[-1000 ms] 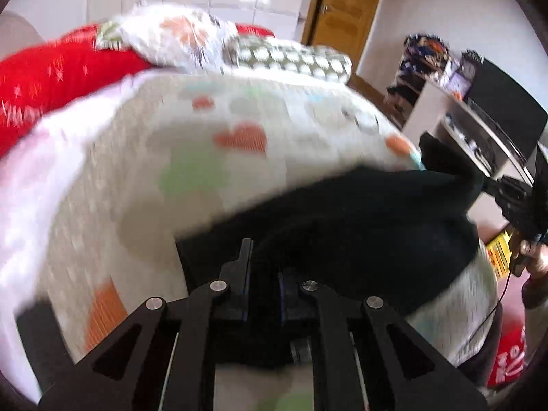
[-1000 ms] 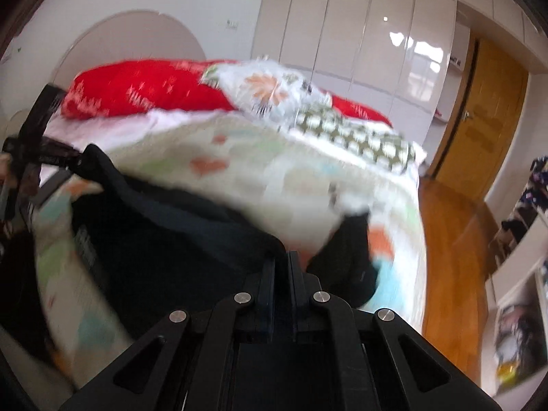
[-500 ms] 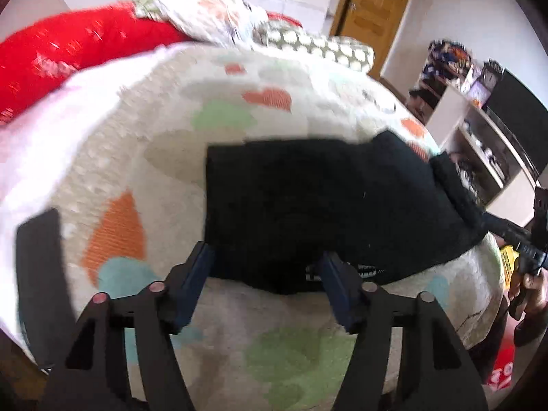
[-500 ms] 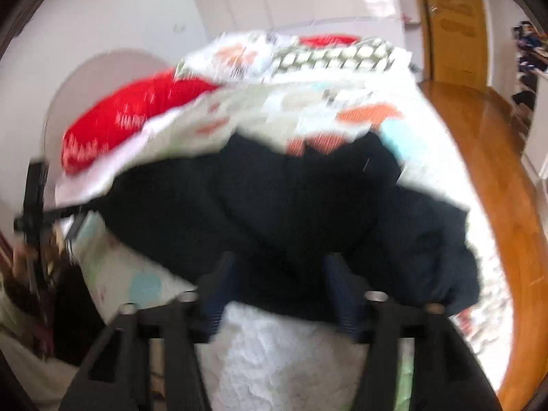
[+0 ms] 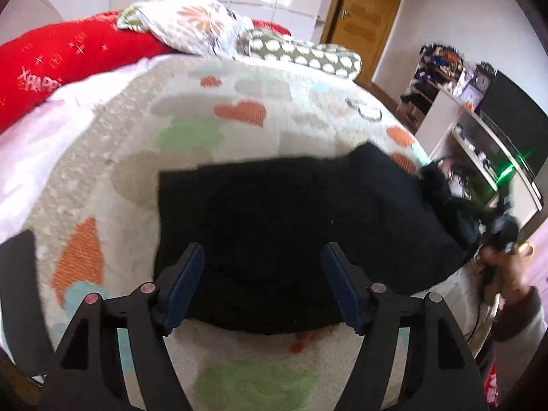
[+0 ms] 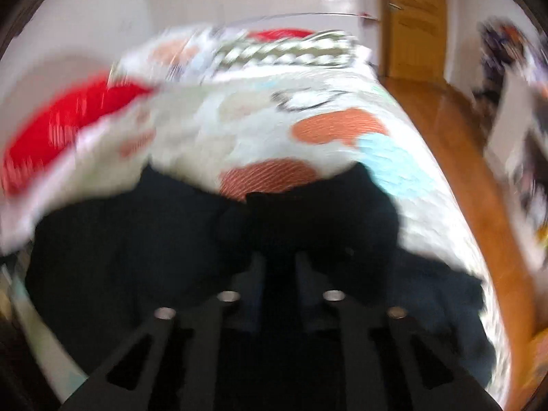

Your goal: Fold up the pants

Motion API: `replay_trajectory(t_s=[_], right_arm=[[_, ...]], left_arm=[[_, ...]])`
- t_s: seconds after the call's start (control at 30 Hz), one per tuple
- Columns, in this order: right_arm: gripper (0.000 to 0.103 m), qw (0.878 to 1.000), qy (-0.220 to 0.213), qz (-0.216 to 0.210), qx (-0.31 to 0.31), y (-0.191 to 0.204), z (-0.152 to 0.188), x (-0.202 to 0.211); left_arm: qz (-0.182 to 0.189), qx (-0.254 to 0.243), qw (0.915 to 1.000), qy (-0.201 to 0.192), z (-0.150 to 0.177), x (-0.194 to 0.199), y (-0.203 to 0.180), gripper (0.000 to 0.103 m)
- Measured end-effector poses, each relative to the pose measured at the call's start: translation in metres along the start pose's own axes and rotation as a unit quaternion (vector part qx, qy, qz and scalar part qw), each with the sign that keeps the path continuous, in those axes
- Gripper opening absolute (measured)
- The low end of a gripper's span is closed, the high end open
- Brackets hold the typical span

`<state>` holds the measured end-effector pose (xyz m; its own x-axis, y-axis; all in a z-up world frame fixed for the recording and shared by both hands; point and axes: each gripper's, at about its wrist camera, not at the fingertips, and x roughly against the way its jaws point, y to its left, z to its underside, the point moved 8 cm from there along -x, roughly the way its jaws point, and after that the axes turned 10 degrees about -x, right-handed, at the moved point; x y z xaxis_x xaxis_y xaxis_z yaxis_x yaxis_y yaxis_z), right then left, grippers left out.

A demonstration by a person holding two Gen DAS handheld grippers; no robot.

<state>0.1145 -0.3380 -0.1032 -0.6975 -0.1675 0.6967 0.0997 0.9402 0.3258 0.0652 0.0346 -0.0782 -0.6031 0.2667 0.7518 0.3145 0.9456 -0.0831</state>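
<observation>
Now, pants: black, partly folded on the bed.
Left hand-held gripper: wide open, empty.
Right hand-held gripper: narrow; grip unclear.
Next: probably another fold.

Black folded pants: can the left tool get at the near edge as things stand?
Probably yes. The left tool is open, its fingers straddling the black folded pants flat on the patterned bedspread; nothing lies between.

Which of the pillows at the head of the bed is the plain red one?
The long red pillow at far left. The floral pillow leans on it, and the spotted grey-green pillow lies to the right.
</observation>
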Motion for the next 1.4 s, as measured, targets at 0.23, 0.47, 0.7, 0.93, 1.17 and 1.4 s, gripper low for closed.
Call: replay_trajectory(t_s=[0.23,0.47,0.7,0.93,1.17,1.4], right_arm=[[0.010,0.989,-0.039,0.017,-0.139,-0.108,0.015,0.080],[0.035,0.982,-0.020,-0.026,-0.187,-0.125,0.031,0.081],[0.039,0.983,0.008,-0.034,-0.178,-0.100,0.029,0.054],[0.003,0.991,-0.020,-0.030,-0.129,-0.088,0.022,0.095],[0.003,0.994,0.016,0.008,-0.108,-0.094,0.047,0.083],[0.017,0.992,0.022,0.043,-0.120,-0.112,0.052,0.080]], left_arm=[[0.008,0.024,0.9997,0.000,0.005,-0.005,0.002,0.071],[0.001,0.021,0.9997,0.008,0.006,-0.007,-0.001,0.071],[-0.006,0.034,0.9994,0.008,0.009,-0.004,0.007,0.071],[-0.024,0.024,0.9994,0.004,0.009,0.004,0.011,0.071],[-0.023,0.035,0.9990,0.017,0.018,-0.007,0.013,0.071],[-0.032,0.041,0.9985,0.015,0.021,-0.003,0.023,0.071]])
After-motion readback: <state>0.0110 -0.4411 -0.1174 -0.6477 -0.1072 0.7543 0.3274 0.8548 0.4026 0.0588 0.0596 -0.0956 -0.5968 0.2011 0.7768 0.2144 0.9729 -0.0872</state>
